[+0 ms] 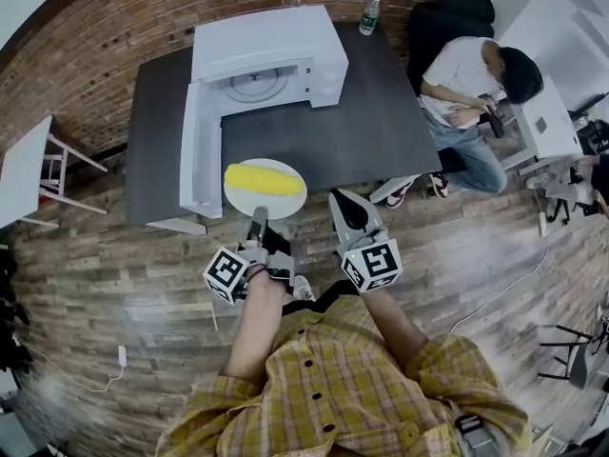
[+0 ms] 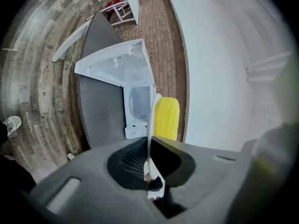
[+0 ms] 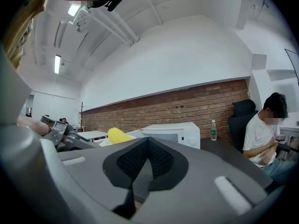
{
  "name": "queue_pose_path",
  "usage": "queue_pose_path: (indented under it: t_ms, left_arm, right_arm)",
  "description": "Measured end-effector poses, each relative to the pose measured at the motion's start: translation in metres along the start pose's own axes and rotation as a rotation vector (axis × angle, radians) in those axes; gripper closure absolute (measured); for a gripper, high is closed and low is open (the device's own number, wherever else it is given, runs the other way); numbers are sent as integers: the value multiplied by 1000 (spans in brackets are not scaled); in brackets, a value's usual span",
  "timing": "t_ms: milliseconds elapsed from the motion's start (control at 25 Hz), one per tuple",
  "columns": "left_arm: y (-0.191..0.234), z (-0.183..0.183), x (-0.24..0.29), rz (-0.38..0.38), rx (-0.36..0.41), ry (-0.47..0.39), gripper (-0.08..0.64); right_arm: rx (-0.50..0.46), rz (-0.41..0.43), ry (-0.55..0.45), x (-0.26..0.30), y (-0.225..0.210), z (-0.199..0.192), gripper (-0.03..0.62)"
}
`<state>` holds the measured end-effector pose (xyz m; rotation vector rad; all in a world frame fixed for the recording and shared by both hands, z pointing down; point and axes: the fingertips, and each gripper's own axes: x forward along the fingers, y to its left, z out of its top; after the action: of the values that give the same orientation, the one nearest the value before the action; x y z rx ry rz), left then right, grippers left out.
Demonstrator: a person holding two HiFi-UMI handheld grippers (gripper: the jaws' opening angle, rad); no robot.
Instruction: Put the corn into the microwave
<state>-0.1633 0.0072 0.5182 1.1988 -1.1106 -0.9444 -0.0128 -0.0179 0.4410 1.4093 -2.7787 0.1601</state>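
Closest in, past the checked shirt (image 1: 333,388), the plate (image 1: 284,204) rim is pinched tight by the left gripper (image 1: 257,223), corn (image 1: 263,178) lying on it, just short of the open microwave (image 1: 271,50); right gripper (image 1: 341,203) is closed up with nothing in it

The person is wearing a short-sleeved shirt (image 1: 333,388) in yellow plaid crossed by grey and white lines, fastening down the front with dark round buttons. The left tool (image 1: 258,219) and the right tool (image 1: 344,206) are showing smooth grey moulded bodies lined with black ribbed pads (image 3: 161,161), each carrying a cube (image 1: 228,275) bearing black-and-white square markers.
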Motion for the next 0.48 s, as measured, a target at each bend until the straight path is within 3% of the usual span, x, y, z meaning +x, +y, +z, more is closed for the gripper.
queue_pose_path:
  t_ms: [480]
  left_arm:
    - [-4, 17, 76, -23, -45, -32, 545]
  right_arm:
    - [15, 40, 7, 70, -37, -3, 589]
